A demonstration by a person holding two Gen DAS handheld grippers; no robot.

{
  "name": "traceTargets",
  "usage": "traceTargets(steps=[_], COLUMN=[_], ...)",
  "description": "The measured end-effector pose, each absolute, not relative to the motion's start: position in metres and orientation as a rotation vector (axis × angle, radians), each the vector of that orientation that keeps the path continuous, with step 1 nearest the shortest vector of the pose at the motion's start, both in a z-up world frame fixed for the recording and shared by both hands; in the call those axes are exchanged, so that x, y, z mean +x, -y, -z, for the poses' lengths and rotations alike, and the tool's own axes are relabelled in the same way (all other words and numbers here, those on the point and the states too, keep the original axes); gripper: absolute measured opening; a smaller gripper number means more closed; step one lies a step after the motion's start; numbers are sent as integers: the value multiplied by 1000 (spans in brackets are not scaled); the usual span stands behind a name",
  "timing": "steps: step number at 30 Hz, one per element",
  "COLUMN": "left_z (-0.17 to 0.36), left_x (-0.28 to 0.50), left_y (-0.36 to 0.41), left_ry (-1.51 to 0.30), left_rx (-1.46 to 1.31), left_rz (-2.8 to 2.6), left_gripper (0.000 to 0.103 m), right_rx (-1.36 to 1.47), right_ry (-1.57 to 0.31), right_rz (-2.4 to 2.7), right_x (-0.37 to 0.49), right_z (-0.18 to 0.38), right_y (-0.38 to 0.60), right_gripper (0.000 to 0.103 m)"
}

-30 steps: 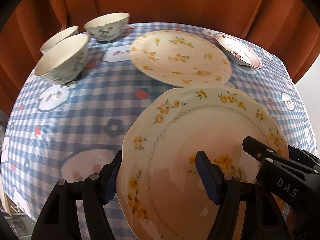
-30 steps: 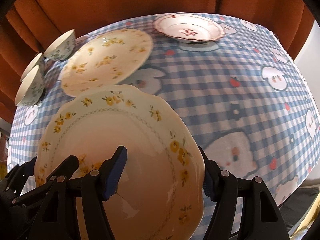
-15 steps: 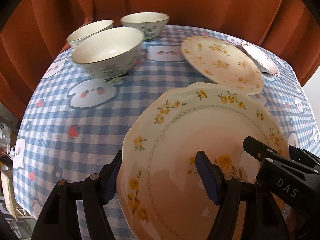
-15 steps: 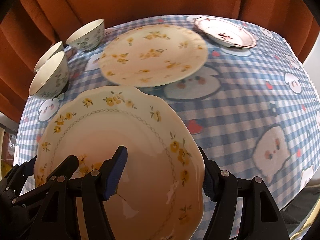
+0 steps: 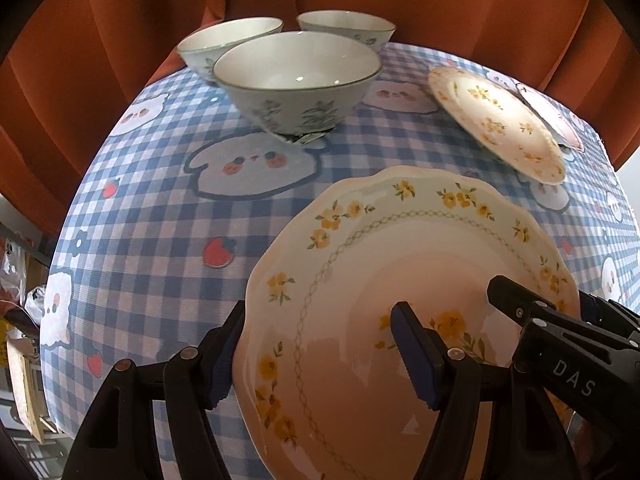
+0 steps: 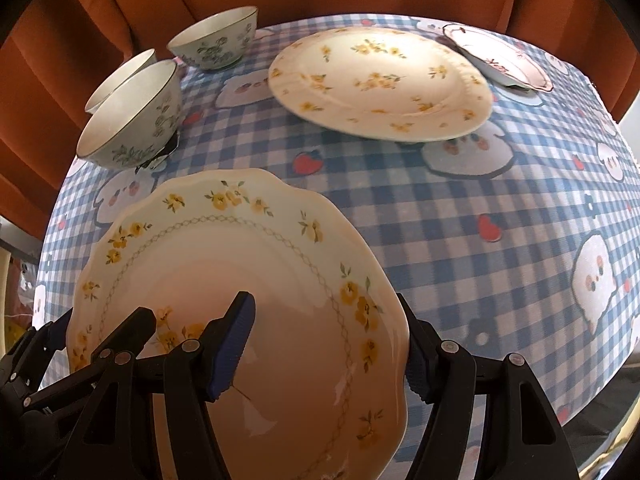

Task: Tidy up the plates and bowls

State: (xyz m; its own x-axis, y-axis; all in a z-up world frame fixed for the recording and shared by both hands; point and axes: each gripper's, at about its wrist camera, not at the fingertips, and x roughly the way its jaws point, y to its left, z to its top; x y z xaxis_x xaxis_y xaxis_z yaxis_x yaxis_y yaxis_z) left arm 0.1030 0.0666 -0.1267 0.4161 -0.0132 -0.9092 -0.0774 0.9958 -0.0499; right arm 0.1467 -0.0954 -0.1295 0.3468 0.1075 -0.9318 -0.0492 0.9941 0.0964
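I see soft warm daylight, glare patches on the held plate (image 6: 280, 320), slight motion blur on the tablecloth (image 5: 160, 240), heavy fisheye bending, dark corners.

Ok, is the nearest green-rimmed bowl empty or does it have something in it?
Empty. The left wrist view looks into the nearest bowl and shows only bare white glaze inside, with one small glint of light.

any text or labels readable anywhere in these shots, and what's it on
"DAS": white letters on the black body of the right gripper, as seen at the lower right of the left wrist view.
Nothing else reads as text: the held plate, the bowls and the checked tablecloth carry only flowers and cartoon prints, no words or numbers.
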Motion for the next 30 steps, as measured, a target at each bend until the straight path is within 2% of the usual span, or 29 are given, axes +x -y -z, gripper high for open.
traceTargets(steps=[12,17,22,30], left_z=[133,120,97,56], left_x=[107,106,101,102], left_y=[-69,-71,-68,-60], left_ry=[-1164,-1122,-1060,-971], left_rx=[-47,-56,-62,-45], left_rz=[-16,-27,-34,-45], left_gripper=[71,73,80,80], right_rx=[65,63,41,-38], right_ry=[-1240,-1257,-1210,-1130], right_rz=[-65,-89,-90,-105], right_x=[148,148,140,132], right_z=[139,137,111,63], right_y=[88,91,99,102], right_gripper=[70,70,71,71])
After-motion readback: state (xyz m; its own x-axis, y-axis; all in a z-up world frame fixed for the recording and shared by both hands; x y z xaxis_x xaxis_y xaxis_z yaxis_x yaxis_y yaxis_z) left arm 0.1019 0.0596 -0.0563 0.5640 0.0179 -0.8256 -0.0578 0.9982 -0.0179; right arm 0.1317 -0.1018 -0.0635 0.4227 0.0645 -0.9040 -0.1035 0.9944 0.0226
